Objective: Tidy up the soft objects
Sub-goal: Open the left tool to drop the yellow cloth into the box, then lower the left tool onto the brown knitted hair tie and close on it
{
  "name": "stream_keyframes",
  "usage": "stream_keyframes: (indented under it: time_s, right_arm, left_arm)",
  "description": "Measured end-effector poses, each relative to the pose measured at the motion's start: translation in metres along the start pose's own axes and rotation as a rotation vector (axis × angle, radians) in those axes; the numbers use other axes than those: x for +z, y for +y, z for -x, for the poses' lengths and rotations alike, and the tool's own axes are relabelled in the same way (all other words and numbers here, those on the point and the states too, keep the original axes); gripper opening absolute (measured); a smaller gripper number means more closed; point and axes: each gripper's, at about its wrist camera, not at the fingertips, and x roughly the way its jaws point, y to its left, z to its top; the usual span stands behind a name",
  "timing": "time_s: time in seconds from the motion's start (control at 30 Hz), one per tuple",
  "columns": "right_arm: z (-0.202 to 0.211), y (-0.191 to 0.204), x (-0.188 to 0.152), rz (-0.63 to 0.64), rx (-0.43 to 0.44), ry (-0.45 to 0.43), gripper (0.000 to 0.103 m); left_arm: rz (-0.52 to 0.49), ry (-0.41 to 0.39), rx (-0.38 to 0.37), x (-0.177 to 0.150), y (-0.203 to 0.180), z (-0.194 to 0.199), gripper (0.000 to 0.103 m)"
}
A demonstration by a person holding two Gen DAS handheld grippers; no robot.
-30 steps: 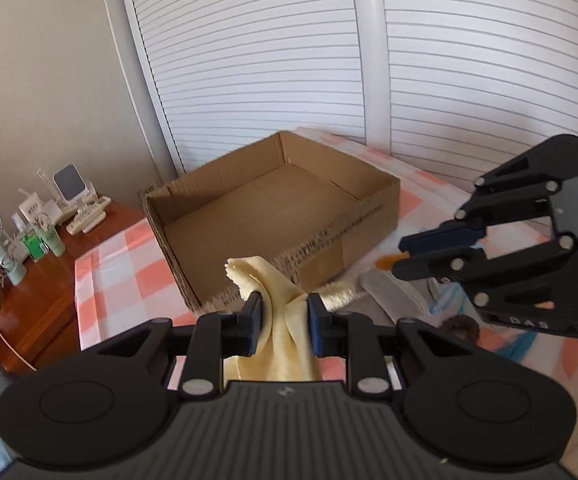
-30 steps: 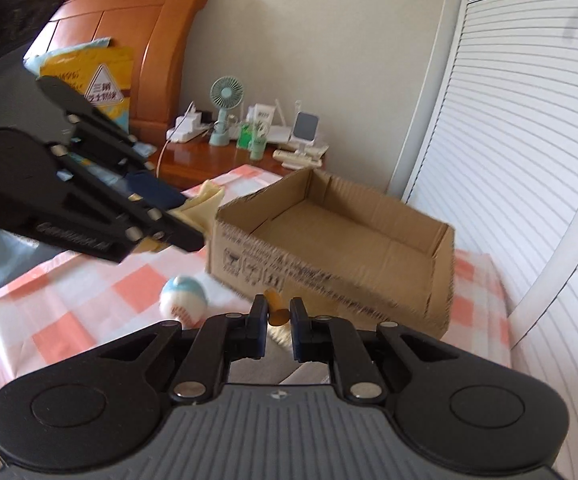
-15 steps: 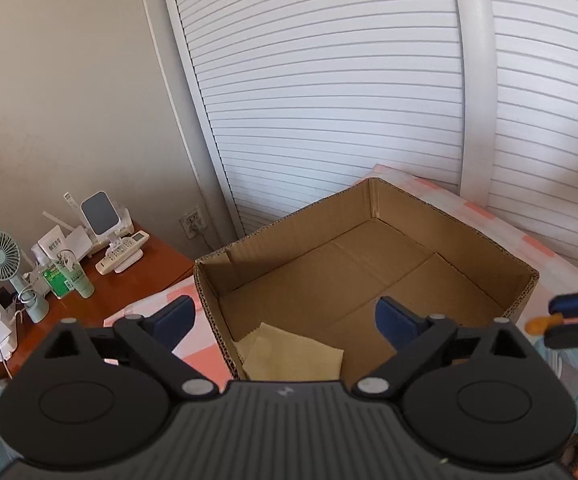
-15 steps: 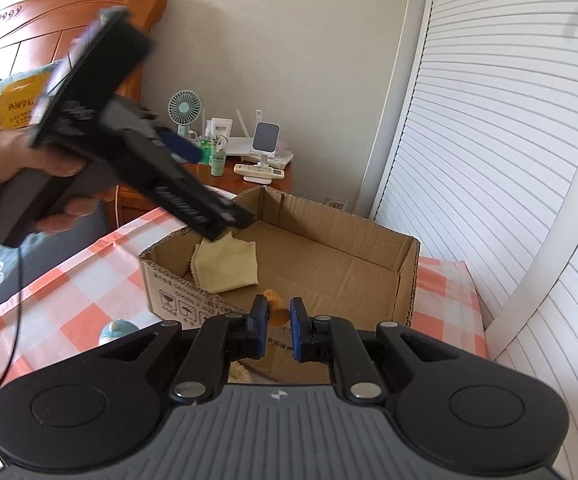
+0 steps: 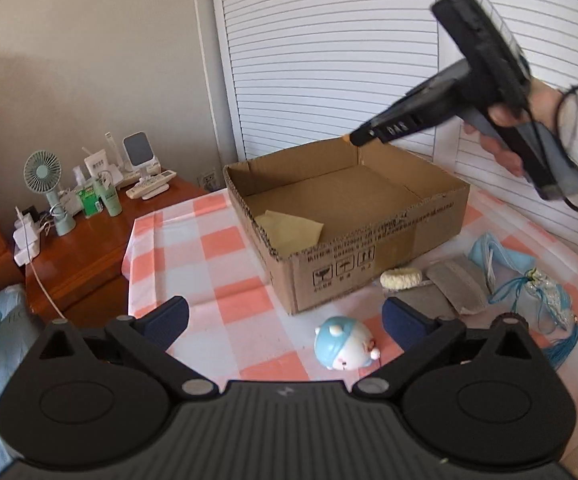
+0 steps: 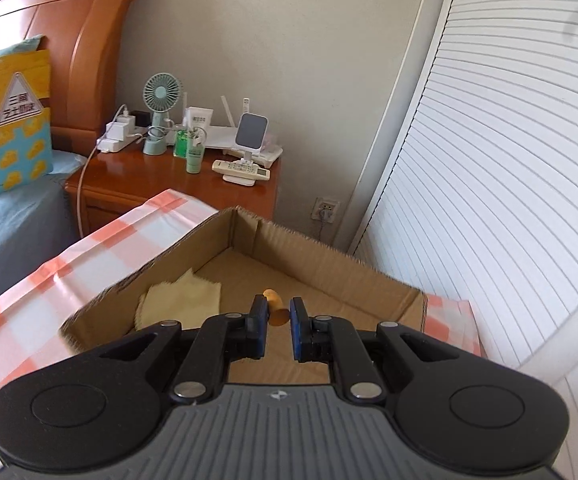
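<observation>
Checked tablecloth [image 5: 225, 248] bedside, cardboard box [image 5: 369, 256] on it.
Left gripper [image 5: 285, 320]: jaws just opened wide, nothing between them, above the cloth's near edge. Right gripper [image 6: 279, 316]: closed on a small orange piece [image 6: 275, 310], over the box. Yellow cloth [image 5: 289, 230]: flat in the box's near-left corner. Outside, along the box's front wall: blue-and-white plush toy [image 5: 343, 350], grey pads [image 5: 457, 286], blue pouch [image 5: 541, 296].
</observation>
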Motion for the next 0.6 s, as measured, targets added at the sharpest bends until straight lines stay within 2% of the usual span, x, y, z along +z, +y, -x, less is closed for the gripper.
stream_keyframes:
  time_s: [0.03,0.07,0.13,0.17,0.2,0.23,0.43,0.6]
  right_arm:
    - [-0.010,0.000,0.006,0.004,-0.008,0.009,0.017]
    - [-0.016,-0.001,0.010,-0.003,-0.020,0.014,0.026]
    - [-0.026,-0.004,0.015,-0.022,-0.032,0.028,0.056]
    - [-0.026,-0.004,0.015,-0.026,-0.036,0.025,0.082]
    - [-0.024,-0.004,0.014,-0.027,-0.053,0.004,0.098]
    - [-0.020,-0.003,0.012,-0.024,-0.062,-0.016,0.103]
    - [0.011,0.001,-0.001,-0.063,-0.043,-0.002,0.103]
    - [0.044,0.009,-0.023,-0.066,-0.059,0.007,0.103]
  left_arm:
    - [0.017,-0.003,0.007,-0.008,0.000,0.005,0.102]
    - [0.028,-0.002,0.014,-0.013,0.000,0.008,0.102]
    - [0.049,-0.005,0.026,-0.024,-0.001,0.013,0.102]
    - [0.051,-0.007,0.027,-0.028,-0.002,0.015,0.102]
    - [0.054,-0.008,0.029,-0.031,-0.001,0.016,0.102]
    - [0.057,-0.009,0.029,-0.034,-0.002,0.017,0.102]
    - [0.106,-0.005,0.012,-0.042,0.001,0.017,0.102]
    - [0.100,-0.011,0.014,-0.044,-0.009,0.022,0.102]
